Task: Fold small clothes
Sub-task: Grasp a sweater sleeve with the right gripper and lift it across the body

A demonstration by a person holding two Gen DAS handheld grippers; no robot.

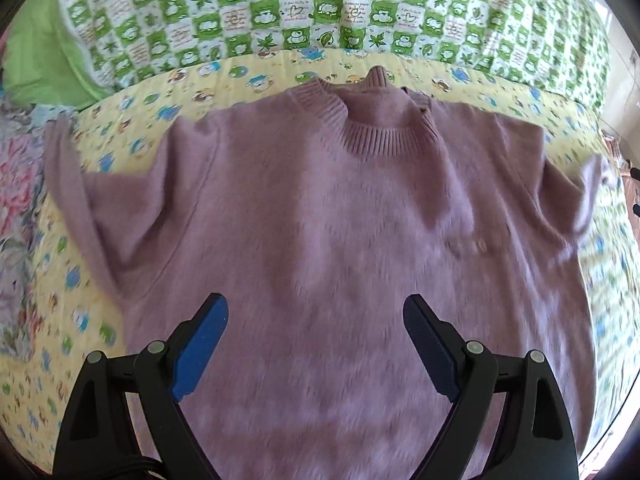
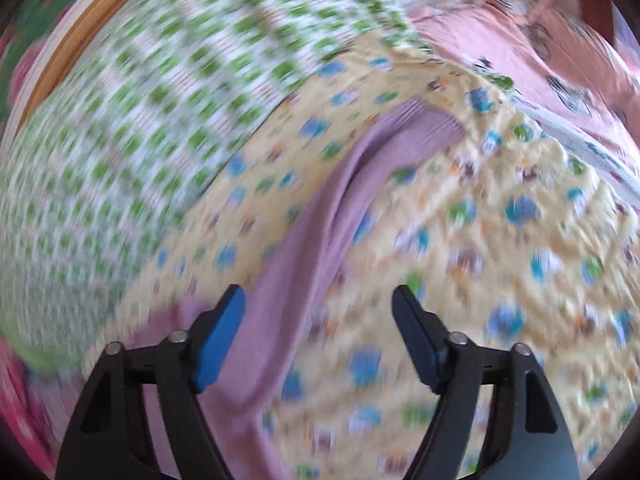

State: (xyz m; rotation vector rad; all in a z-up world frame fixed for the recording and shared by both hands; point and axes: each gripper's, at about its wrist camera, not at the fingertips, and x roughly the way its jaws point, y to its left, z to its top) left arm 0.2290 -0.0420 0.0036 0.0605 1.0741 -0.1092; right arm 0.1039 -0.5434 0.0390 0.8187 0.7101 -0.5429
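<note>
A small mauve knitted sweater (image 1: 340, 216) lies flat, front up, on a yellow cartoon-print sheet (image 1: 60, 380). Its ribbed collar (image 1: 376, 136) points away and both sleeves spread to the sides. My left gripper (image 1: 316, 312) is open and empty, above the sweater's lower body. In the blurred right wrist view one sleeve (image 2: 316, 220) runs away across the sheet, ending in a ribbed cuff (image 2: 420, 124). My right gripper (image 2: 318, 304) is open and empty over the near part of that sleeve.
A green-and-white checked quilt (image 1: 320, 4) lies beyond the sweater and also shows in the right wrist view (image 2: 140, 120). A pink patterned cloth (image 2: 560, 40) is at the far right. A floral fabric (image 1: 16, 208) lies at the left edge.
</note>
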